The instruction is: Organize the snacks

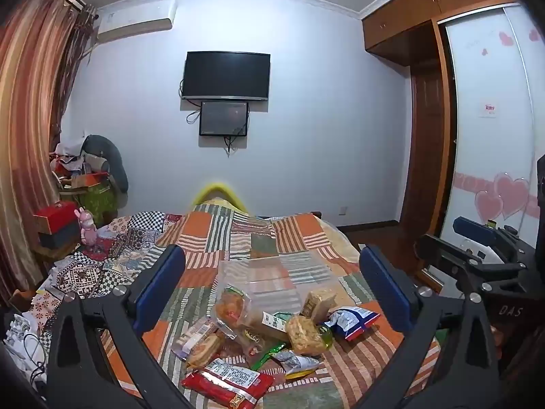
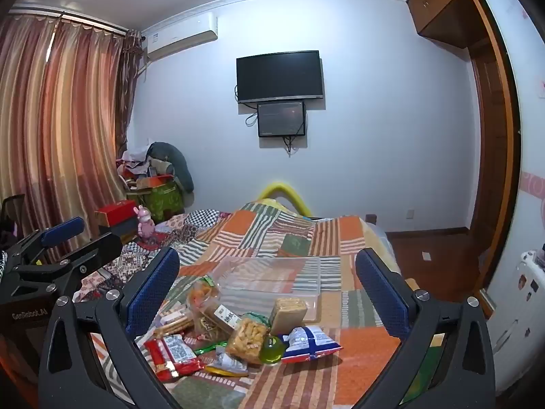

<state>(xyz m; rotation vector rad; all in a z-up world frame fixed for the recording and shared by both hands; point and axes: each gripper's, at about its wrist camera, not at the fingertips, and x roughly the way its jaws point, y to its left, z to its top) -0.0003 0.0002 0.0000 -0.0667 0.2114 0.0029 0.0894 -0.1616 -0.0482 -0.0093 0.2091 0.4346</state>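
- Clearly, the work is at its very start: the snacks lie in a loose pile on the patchwork bedspread (image 1: 238, 235), and the clear plastic box (image 2: 272, 274) just behind the pile looks empty, so I judge that nothing has been sorted yet.
- On the left, the left gripper (image 1: 272, 284) hangs above the pile with its blue pads wide apart and nothing between them.
- At the left of the pile, nearest this gripper, lie the red packet (image 1: 228, 383) and a wafer pack (image 1: 196, 335); a clear bag of orange snacks (image 1: 231, 303) leans toward the box just behind them.
- In the middle stand a bag of puffed sticks (image 2: 247, 339) and, touching it, a small green jelly cup (image 2: 271, 349); a beige block-shaped pack (image 2: 289, 312) stands upright against the front wall of the box.
- At the right of the pile lies the blue and white bag (image 2: 308, 341), apart from the box.
- On the right, the right gripper (image 2: 267, 286) is also spread wide and empty, held above the pile.
- The next move, in my judgement, calls for one gripper to come down on a single packet at the edge of the pile, because the middle ones overlap and a pinch there may drag a neighbour.
- The soft bags will crumple, so a gentle closing on the sealed edge seems wise.
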